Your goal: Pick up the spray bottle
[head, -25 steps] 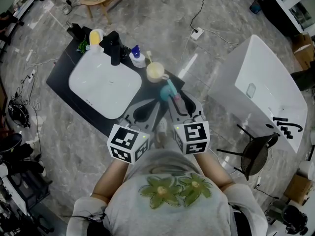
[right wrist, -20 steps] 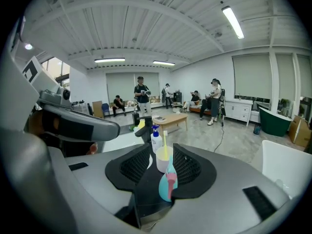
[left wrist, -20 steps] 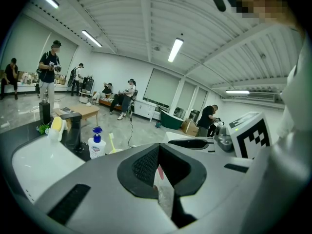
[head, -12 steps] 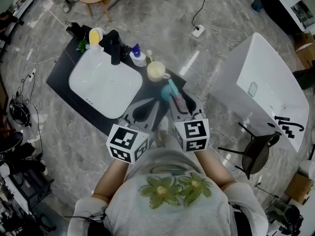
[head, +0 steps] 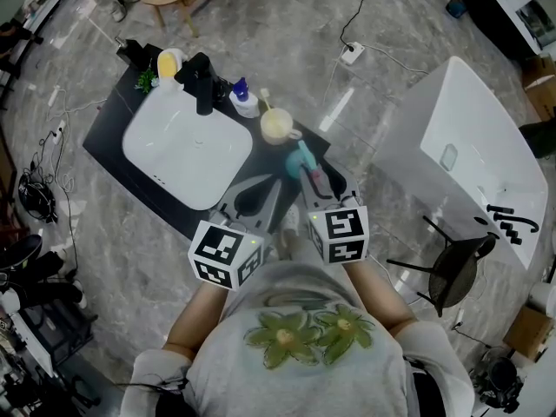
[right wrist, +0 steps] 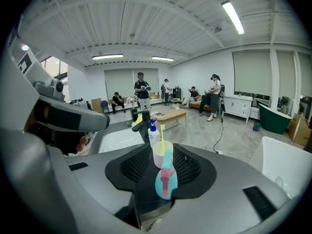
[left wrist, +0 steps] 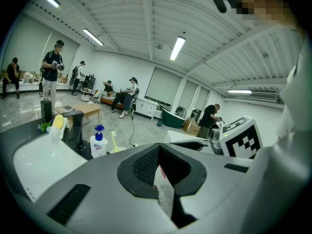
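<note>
Tools are in both of the person's hands, two in all, and each has one black-and-white marker cube (head: 225, 252) on top. The right tool (head: 320, 179) reaches over the near corner of the black desk (head: 106, 134). Its jaws are wide apart. The one spray bottle (head: 303, 161) is on the desk right between them. It is blue-green with a pink trigger. It sits close to one jaw, and a dark gap shows on its other side, so it is not squeezed.

The left tool (head: 257, 190) is just beside the right one, over the desk edge in front of the sink. Its jaws are apart too. Something pale shows low in the gap, and I cannot tell what it is.

The desk has one white sink (head: 187, 146) with one black tap (head: 201, 81) behind it. Near the tap stands one white soap bottle (head: 242, 101) with a blue pump. Next to that is one yellow cup (head: 275, 126) with one toothbrush (left wrist: 112, 139) in it. The cup is just past the spray bottle. One yellow thing (head: 168, 62) sits at the far corner of the sink.

On the grey floor (head: 287, 24) beside the desk is one big white tub (head: 452, 146), with one dark chair (head: 452, 272) near it. A few people (right wrist: 141, 89) are far off across the room.
</note>
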Tool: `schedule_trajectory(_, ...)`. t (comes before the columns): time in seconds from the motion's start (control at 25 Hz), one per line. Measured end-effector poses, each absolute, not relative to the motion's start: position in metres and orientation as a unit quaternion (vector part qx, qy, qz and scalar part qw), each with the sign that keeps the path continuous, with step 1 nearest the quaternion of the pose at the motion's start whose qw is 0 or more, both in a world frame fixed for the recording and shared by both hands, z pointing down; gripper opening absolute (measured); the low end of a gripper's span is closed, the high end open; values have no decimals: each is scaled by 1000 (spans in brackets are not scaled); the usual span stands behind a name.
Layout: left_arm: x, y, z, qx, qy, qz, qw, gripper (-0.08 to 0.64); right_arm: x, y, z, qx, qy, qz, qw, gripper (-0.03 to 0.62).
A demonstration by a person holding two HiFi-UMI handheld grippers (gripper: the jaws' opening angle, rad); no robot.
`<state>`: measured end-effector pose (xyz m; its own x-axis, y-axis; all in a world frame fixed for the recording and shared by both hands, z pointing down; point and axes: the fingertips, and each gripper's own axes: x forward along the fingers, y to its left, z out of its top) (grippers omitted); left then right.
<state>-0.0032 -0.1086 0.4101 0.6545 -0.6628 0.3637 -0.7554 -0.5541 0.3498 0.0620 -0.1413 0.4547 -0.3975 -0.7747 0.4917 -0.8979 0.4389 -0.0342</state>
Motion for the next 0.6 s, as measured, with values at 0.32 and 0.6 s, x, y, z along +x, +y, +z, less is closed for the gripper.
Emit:
schedule_trajectory(0.32,-5,-111,413,874,-408,97,247,9,64,-146,464,506,-821,154,214,124)
schedule_trajectory(0.6,-5,-111,414,872,-409,99,249,9,63,-146,471,502,-821,159,221,124)
